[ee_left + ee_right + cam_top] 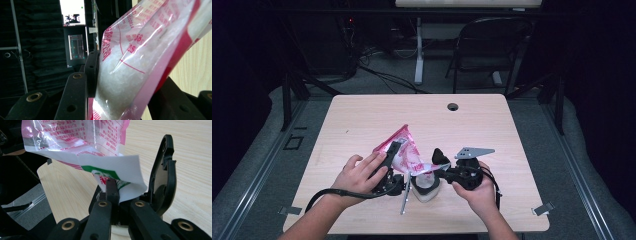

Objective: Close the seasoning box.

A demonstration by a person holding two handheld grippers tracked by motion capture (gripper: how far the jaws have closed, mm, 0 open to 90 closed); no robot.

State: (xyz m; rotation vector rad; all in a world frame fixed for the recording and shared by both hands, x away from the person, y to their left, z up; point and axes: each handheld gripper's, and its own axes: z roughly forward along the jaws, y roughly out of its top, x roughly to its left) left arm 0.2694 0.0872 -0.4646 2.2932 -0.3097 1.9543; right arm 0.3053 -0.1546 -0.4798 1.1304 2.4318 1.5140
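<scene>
From the high view, a pink bag [402, 150] is being tilted over the white bowl [424, 189] on the surface [362, 120], seemingly for pouring. In the left gripper view, the bag [130, 70] is being clamped by the left claw [105, 75]. In the right gripper view, the right claw [135, 187] is standing partly open around the bag's corner [120, 170], above the bowl.

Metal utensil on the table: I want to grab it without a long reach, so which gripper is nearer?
Left. The left gripper, clamping the bag of white granules, sits just left of the metal utensil; the right gripper is beyond the white bowl.
</scene>
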